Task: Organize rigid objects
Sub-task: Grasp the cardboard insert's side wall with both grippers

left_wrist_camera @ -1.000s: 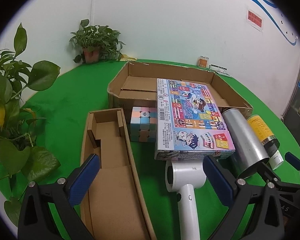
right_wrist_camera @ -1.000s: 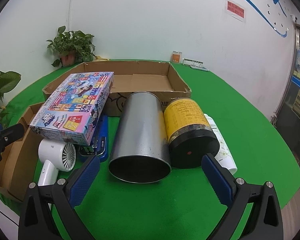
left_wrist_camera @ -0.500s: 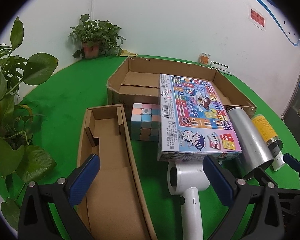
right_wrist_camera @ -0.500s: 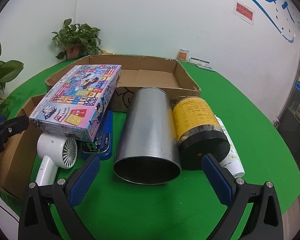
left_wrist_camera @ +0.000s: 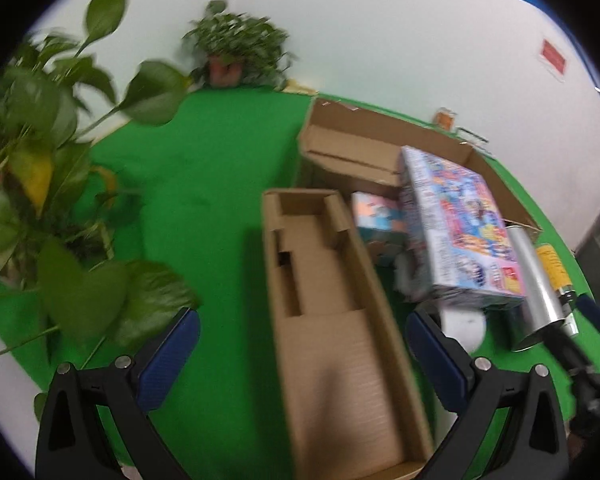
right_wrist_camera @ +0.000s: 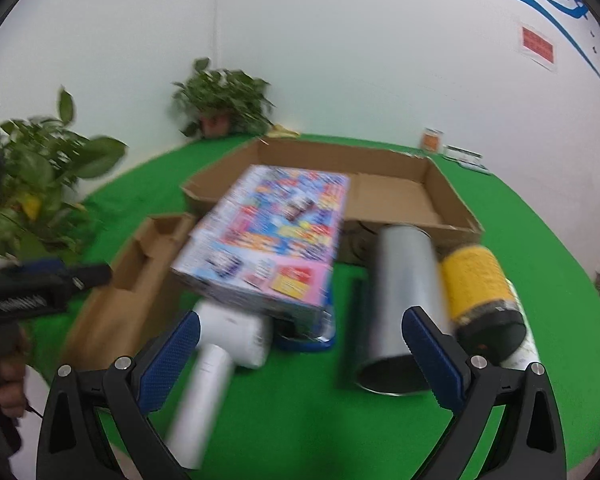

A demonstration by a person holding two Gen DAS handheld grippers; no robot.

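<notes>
A colourful game box (right_wrist_camera: 268, 236) (left_wrist_camera: 456, 232) rests tilted on a white hair dryer (right_wrist_camera: 224, 344) (left_wrist_camera: 462, 326) and pastel cubes (left_wrist_camera: 376, 216). Right of it lie a silver metal can (right_wrist_camera: 400, 304) (left_wrist_camera: 536, 292), a yellow jar with a black lid (right_wrist_camera: 480, 296) (left_wrist_camera: 556, 272) and a white tube (right_wrist_camera: 526, 344). My left gripper (left_wrist_camera: 300, 360) is open above the narrow cardboard tray (left_wrist_camera: 332, 320). My right gripper (right_wrist_camera: 298, 356) is open over the green cloth between the dryer and the can. Both views are blurred.
A wide shallow cardboard box (right_wrist_camera: 380, 196) (left_wrist_camera: 356, 148) stands behind the objects. Leafy plants (left_wrist_camera: 40, 184) (right_wrist_camera: 32, 176) crowd the left edge, and a potted plant (left_wrist_camera: 232, 52) sits at the back. A blue flat item (right_wrist_camera: 312, 336) lies under the game box. A hand (right_wrist_camera: 4, 380) holds the left gripper.
The left gripper has swung left, from over the hair dryer to over the narrow tray. The right gripper has also shifted left, toward the dryer. Both stayed open.
</notes>
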